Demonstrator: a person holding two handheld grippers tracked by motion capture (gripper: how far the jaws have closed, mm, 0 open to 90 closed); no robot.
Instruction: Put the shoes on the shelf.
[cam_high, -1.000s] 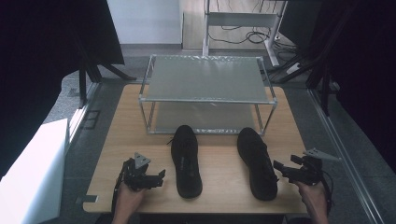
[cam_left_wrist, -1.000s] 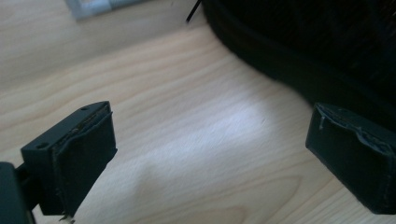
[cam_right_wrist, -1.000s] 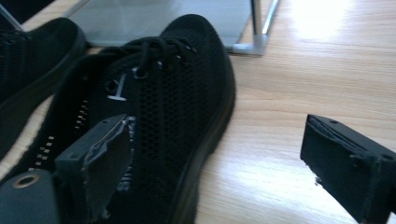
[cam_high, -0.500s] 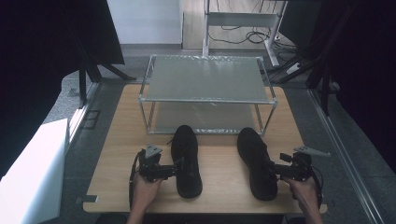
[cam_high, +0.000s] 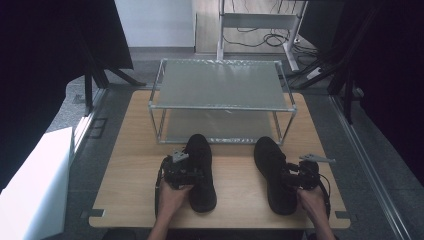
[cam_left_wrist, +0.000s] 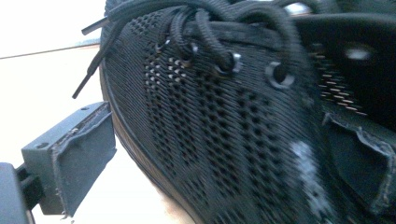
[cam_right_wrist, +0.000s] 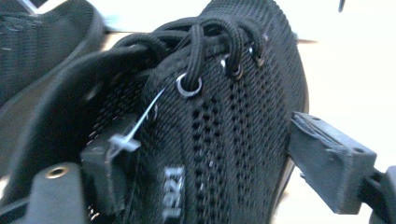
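Observation:
Two black knit lace-up shoes lie side by side on the wooden table (cam_high: 235, 185), toes pointing away. My left gripper (cam_high: 192, 175) sits at the left shoe (cam_high: 200, 150) from its left side. Its outer pad (cam_left_wrist: 70, 158) is close beside the sole and its other pad (cam_left_wrist: 359, 163) is inside the shoe's opening. It is open, with the shoe's side wall between the jaws. My right gripper (cam_high: 289, 179) sits at the right shoe (cam_high: 272, 160) from the right. Its jaws have just been closing around that shoe's side wall: outer pad (cam_right_wrist: 327, 158) just off the sole, inner pad (cam_right_wrist: 105, 172) inside the collar.
A metal-framed two-tier rack (cam_high: 220, 107) stands across the back of the table, just beyond the shoe toes. A white box (cam_high: 35, 185) stands on the floor left of the table. Bare wood lies between the shoes. A white plastic tag tie (cam_right_wrist: 123, 140) hangs inside the right shoe.
Both hands have moved inward. The left gripper went right, up to the left shoe. The right gripper went left, up to the right shoe. The shoes have not moved.

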